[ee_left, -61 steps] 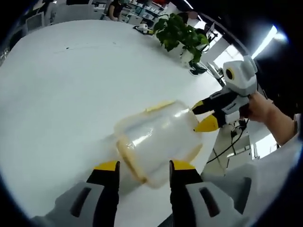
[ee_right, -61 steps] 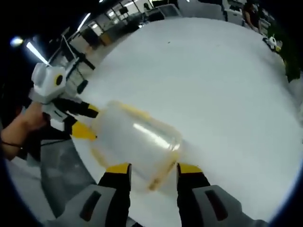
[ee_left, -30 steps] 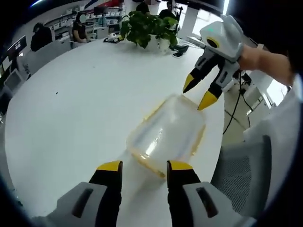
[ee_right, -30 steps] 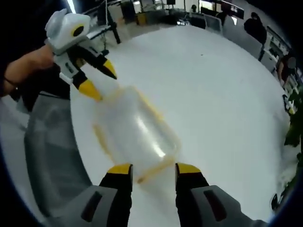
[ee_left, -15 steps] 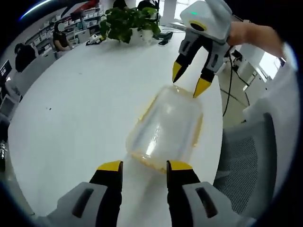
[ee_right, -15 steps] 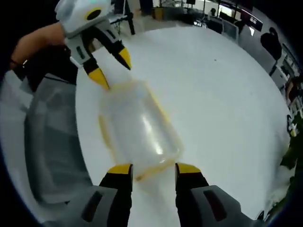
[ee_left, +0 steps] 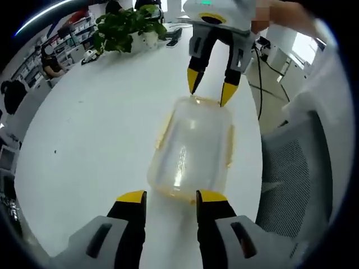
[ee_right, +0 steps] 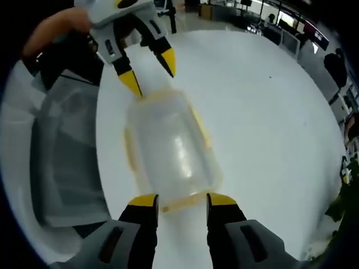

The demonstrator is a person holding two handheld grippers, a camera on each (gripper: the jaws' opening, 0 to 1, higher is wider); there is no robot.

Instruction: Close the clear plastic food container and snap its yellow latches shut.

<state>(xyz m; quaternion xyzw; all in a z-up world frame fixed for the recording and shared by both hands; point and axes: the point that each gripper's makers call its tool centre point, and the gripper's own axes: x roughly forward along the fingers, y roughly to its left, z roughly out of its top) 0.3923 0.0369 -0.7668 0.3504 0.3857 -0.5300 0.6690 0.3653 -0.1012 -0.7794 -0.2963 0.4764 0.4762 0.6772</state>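
The clear plastic container (ee_left: 190, 147) lies on the white table (ee_left: 95, 134) near its edge, lid on, with yellow latches (ee_left: 229, 147) along its sides. My left gripper (ee_left: 171, 197) is open, its tips flanking the container's near short end. My right gripper (ee_left: 209, 89) comes in from the top, open, tips at the far short end. In the right gripper view the same container (ee_right: 171, 147) runs away from my right gripper (ee_right: 183, 200), open at its near end, and the left gripper (ee_right: 151, 75) stands open at the far end.
A grey mesh chair (ee_left: 291, 179) stands just past the table edge beside the container, also the chair (ee_right: 61, 162). A potted plant (ee_left: 126, 25) sits at the far side of the table. People sit at desks in the background.
Both views have swung round, so the container now runs straight ahead. The opposite gripper has shifted from the container's corner to square over its far end. Both stay open.
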